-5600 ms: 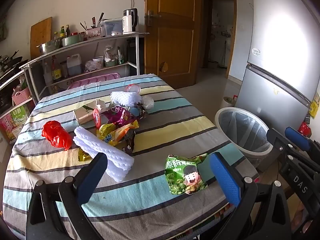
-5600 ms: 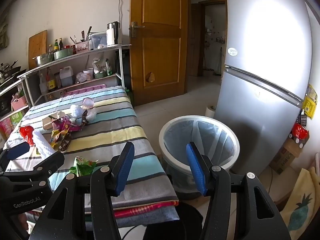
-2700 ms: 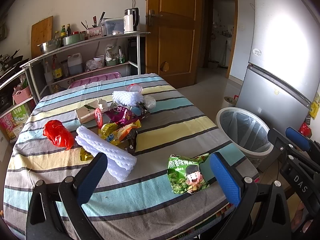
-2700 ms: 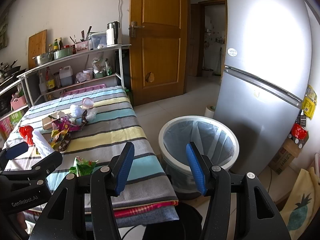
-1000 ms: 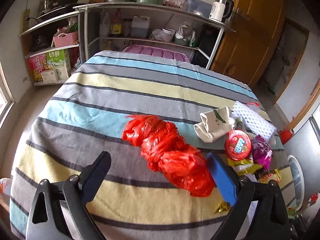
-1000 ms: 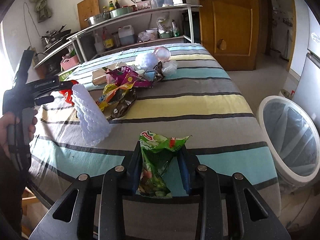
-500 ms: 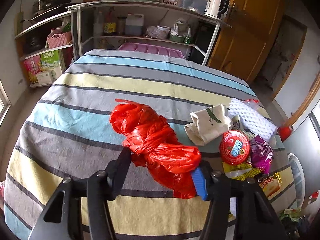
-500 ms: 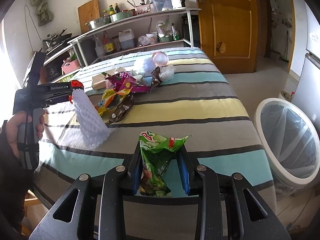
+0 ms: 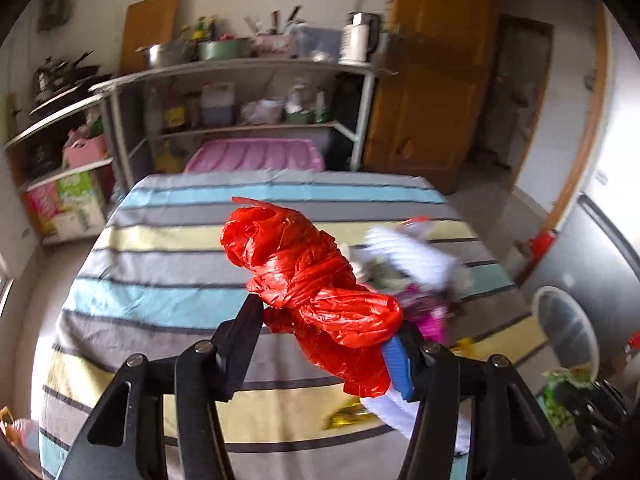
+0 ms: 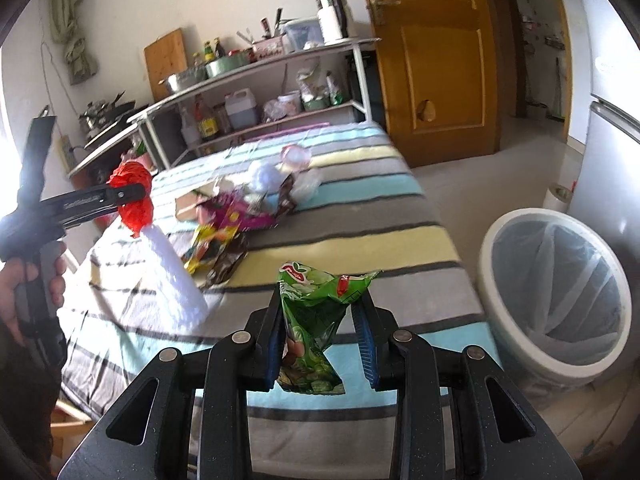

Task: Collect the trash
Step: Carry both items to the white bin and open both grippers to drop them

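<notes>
Left wrist view
- Left gripper (image 9: 326, 324): I read its jaws as clamped on the red plastic bag (image 9: 310, 284), partway closed around the bunched plastic.
- Red bag: held clear above the striped tablecloth (image 9: 160, 264); its knotted top points toward 11 o'clock.
- Other litter (image 9: 416, 276): a blurred heap at 3 o'clock of the bag, on the cloth.
- Bin (image 9: 566, 330): on the floor at 3 o'clock, well apart from the bag.

Right wrist view
- Right gripper (image 10: 320, 330): I read its jaws as pinching the green snack packet (image 10: 312, 320), narrow gap, both pads against the foil.
- Packet: hangs between the pads, its torn top at 12 o'clock, over the near edge of the table.
- Bin (image 10: 556, 292): at 3 o'clock of the packet, lined with clear plastic, just beside the table.
- Left gripper (image 10: 132, 194): at 10 o'clock, gripped by a hand (image 10: 24, 292), carrying the red bag (image 10: 134, 194) off the cloth.
- Wrappers (image 10: 236, 216): middle of the table, at 11 o'clock.
</notes>
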Demonstrator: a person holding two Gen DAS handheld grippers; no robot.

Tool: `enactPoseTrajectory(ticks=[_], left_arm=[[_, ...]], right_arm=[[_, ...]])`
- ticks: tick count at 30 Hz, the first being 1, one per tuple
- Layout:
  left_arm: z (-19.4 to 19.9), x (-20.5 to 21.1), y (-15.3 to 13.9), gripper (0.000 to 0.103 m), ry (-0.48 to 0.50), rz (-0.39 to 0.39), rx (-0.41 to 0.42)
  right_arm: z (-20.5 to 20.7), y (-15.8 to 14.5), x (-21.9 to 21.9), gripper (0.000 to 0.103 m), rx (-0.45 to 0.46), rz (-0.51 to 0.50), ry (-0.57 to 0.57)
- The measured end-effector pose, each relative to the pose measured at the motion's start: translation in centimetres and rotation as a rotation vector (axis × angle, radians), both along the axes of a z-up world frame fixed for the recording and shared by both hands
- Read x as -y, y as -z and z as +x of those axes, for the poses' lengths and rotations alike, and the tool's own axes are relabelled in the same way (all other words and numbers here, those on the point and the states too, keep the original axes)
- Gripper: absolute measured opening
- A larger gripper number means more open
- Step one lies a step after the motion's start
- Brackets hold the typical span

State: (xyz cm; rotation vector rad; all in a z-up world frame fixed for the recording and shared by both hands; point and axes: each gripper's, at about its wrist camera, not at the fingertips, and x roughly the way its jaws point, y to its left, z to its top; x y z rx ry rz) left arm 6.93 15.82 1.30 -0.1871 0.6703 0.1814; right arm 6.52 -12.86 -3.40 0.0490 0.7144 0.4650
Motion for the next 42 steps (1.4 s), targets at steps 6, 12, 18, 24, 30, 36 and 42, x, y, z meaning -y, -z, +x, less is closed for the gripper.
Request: enactPoseTrajectory(ticks=[6, 12, 18, 24, 30, 36, 42], left_arm=[[1.2, 4.2, -1.7, 0.059, 0.114, 0.004, 0.023], [3.2, 6.1, -2.7, 0.059, 0.130, 0.035, 0.050], [3.6, 6.9, -3.7, 0.059, 0.137, 0.031, 0.074], [5.6, 12.9, -4.1, 0.059, 0.330, 0.042, 0.062], [7.8, 20.0, -2.4, 0.059, 0.527, -0.017, 0.006], [9.7, 27.0, 0.1, 0.059, 0.691, -0.036, -0.081], [10.8, 31.6, 2.8, 0.059, 0.770, -0.028, -0.166]], right_arm=[[0.5, -1.5, 2.8, 0.033, 0.028, 0.030, 0.065], [1.0, -2.6, 6.1, 0.033, 0.049, 0.048, 0.153], [1.0, -3.0, 8.8, 0.033, 0.061, 0.059, 0.206], [1.7, -3.6, 12.5, 0.033, 0.070, 0.035, 0.278], [2.7, -2.8, 16.5, 0.033, 0.038, -0.012, 0.369], [4.4, -1.0, 19.3, 0.033, -0.020, -0.037, 0.420], [7.4, 1.5, 20.8, 0.034, -0.107, -0.068, 0.430]])
